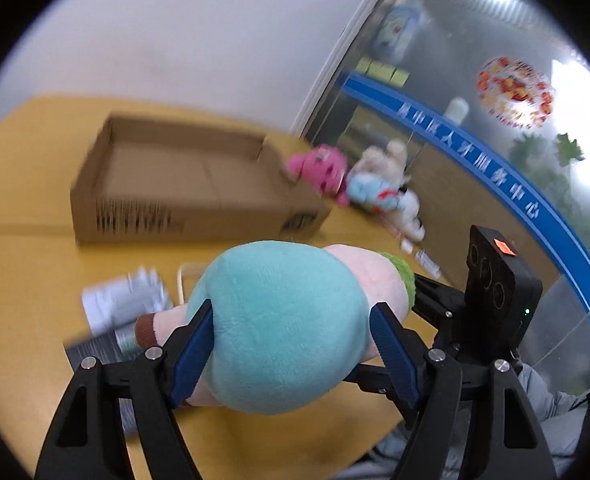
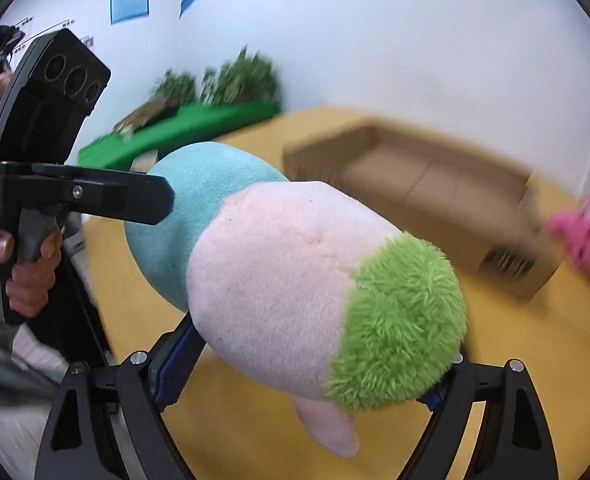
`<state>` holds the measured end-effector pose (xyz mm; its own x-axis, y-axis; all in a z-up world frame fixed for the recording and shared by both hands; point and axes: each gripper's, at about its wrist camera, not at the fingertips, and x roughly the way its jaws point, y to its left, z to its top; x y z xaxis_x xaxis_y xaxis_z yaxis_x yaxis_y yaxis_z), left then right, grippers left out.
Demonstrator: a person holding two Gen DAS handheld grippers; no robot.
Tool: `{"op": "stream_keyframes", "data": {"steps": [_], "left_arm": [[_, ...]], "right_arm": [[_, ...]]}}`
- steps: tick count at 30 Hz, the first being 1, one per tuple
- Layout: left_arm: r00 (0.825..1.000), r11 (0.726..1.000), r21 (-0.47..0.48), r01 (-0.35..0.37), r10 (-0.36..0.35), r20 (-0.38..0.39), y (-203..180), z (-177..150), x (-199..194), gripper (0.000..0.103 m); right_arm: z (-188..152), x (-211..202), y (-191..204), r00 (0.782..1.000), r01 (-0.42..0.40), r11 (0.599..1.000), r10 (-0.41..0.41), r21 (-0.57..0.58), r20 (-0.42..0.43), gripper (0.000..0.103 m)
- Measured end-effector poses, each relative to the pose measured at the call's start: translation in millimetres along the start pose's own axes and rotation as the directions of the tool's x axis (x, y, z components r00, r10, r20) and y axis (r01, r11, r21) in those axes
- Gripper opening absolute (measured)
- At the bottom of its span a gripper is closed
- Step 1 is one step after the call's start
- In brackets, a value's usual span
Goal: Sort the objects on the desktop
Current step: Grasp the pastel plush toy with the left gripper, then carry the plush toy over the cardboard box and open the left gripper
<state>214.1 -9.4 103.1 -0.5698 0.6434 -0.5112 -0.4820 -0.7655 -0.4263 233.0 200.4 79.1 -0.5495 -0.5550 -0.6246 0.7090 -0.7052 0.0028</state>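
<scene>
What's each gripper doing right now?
Left gripper: shut on the plush toy, teal end.
Right gripper: shut on the same toy, pink-green end.

We see both views evenly and brightly lit, with soft diffuse light and only faint shadows. In the left wrist view, glare whitens the glass wall [image 1: 475,128]. The cardboard box [image 1: 183,188] and small toys [image 1: 359,184] are smeared by motion blur. The plush toy [image 2: 295,280] close by stays sharp. Fisheye bending and black corners frame each view.
</scene>
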Motion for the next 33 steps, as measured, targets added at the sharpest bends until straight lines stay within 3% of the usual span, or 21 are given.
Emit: {"op": "stream_keyframes", "data": {"steps": [5, 8, 18, 23, 28, 33], "left_arm": [[0.989, 0.989, 0.146, -0.014, -0.008, 0.149, -14, 72, -24, 0.075], [0.980, 0.983, 0.183, -0.016, -0.020, 0.196, -14, 102, -29, 0.075], [0.966, 0.979, 0.204, -0.020, -0.033, 0.255, 27, 189, -6, 0.075], [0.963, 0.985, 0.174, -0.018, -0.030, 0.269, 64, 249, 18, 0.075], [0.971, 0.988, 0.144, -0.046, 0.011, 0.240, 107, 311, 59, 0.075], [0.984, 0.992, 0.084, -0.099, 0.085, 0.159, 160, 331, 122, 0.075]], "right_arm": [[70, -28, -3, 0.982, 0.134, 0.988, -0.122, -0.075, 0.141, 0.088], [105, -34, -7, 0.967, 0.185, 0.978, -0.163, -0.099, 0.198, 0.088], [191, -3, -50, 0.948, 0.229, 0.966, -0.193, -0.120, 0.252, 0.088], [243, 31, -91, 0.954, 0.206, 0.970, -0.169, -0.131, 0.246, 0.088], [295, 86, -149, 0.967, 0.142, 0.984, -0.115, -0.107, 0.229, 0.088], [308, 177, -211, 0.988, 0.034, 0.999, -0.028, -0.039, 0.149, 0.088]]}}
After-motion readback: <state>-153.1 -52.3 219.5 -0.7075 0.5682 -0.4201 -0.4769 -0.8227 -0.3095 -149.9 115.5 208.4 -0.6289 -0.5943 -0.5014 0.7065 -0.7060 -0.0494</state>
